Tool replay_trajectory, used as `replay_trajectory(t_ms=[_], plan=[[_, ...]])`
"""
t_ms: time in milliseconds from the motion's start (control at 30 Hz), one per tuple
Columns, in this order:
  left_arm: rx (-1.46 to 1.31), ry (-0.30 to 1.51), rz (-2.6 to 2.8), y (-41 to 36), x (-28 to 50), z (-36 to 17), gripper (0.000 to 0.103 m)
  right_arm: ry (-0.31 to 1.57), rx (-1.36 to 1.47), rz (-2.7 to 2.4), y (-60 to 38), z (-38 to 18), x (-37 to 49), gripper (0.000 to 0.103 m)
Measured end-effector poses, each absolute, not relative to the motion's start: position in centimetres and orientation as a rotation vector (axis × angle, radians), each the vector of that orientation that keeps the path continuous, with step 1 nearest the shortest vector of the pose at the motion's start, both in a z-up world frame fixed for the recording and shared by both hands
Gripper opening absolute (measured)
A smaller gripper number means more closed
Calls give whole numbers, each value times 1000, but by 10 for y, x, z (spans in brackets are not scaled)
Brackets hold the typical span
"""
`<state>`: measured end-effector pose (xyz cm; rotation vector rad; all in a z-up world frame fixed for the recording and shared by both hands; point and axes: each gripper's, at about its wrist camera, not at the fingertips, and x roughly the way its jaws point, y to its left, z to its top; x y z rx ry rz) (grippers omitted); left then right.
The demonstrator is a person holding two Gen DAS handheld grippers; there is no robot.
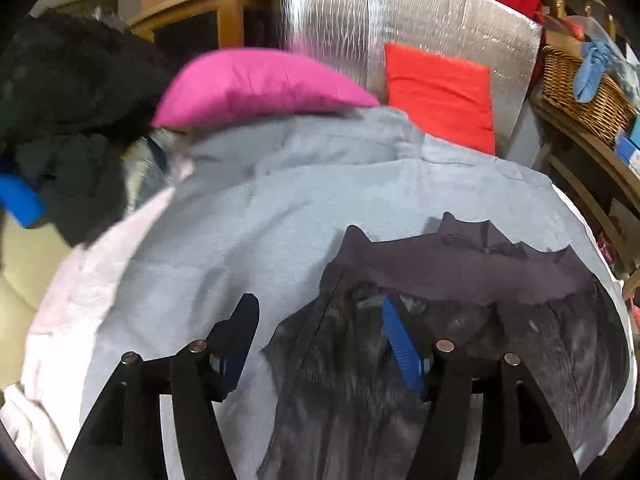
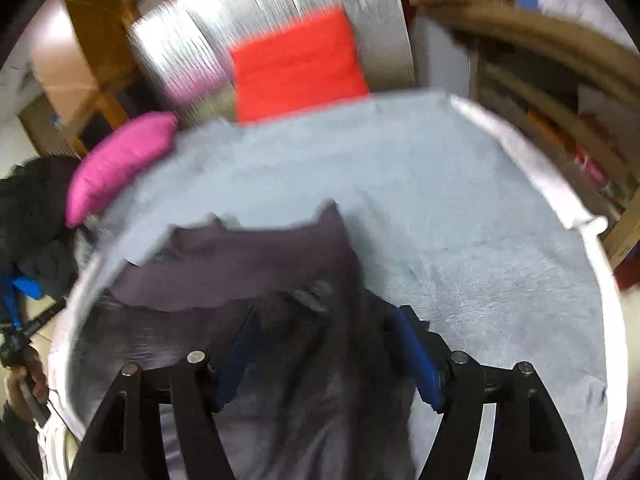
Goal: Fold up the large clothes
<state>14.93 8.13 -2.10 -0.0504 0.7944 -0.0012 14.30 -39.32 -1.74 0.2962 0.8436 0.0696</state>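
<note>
A dark grey garment [image 1: 460, 320] with a purplish waistband lies on a light blue blanket [image 1: 248, 208] covering the bed. In the left wrist view my left gripper [image 1: 320, 320] is open, its blue-padded fingers [image 1: 400, 344] spread over the garment's left edge. In the right wrist view the same garment [image 2: 288, 320] lies under my right gripper [image 2: 324, 328], which is open with its fingers [image 2: 416, 356] either side of a fold of the fabric. The frames are blurred by motion.
A pink pillow [image 1: 256, 84] and a red pillow [image 1: 440, 92] lean on a silver foil panel [image 1: 340, 20] at the bed's far end. A pile of dark clothes [image 1: 60, 120] sits left. A wicker basket [image 1: 580, 92] and wooden shelves stand right.
</note>
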Motion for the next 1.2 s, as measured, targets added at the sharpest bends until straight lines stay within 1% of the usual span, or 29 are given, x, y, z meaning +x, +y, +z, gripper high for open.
replay_trajectory(t_ms=[33,100,200,300,367,500,767,900,1033,1200], plan=[[-58,792,4,81,139,-20,69,795,333,106,-388,-11,122,73],[-79,806,10,78,125,-26,70,768,388,189,-377,-12,96,73],[-106,833,6,69,106,-41,71,804,427,221,-370,-39,77,73],[-108,872,-4,61,95,-58,71,882,464,141,-380,-78,76,73],[-105,900,-4,57,93,-70,71,881,503,146,-389,-93,75,73],[-118,931,8,56,89,-87,71,883,467,125,-387,-95,76,73],[-112,924,4,56,88,-90,71,892,475,88,-381,-89,76,73],[-92,924,5,53,89,-94,71,829,479,79,-379,-71,65,73],[-85,921,9,52,88,-94,72,870,480,83,-382,-92,67,73],[-102,921,14,52,82,-87,72,839,497,75,-380,-76,64,73]])
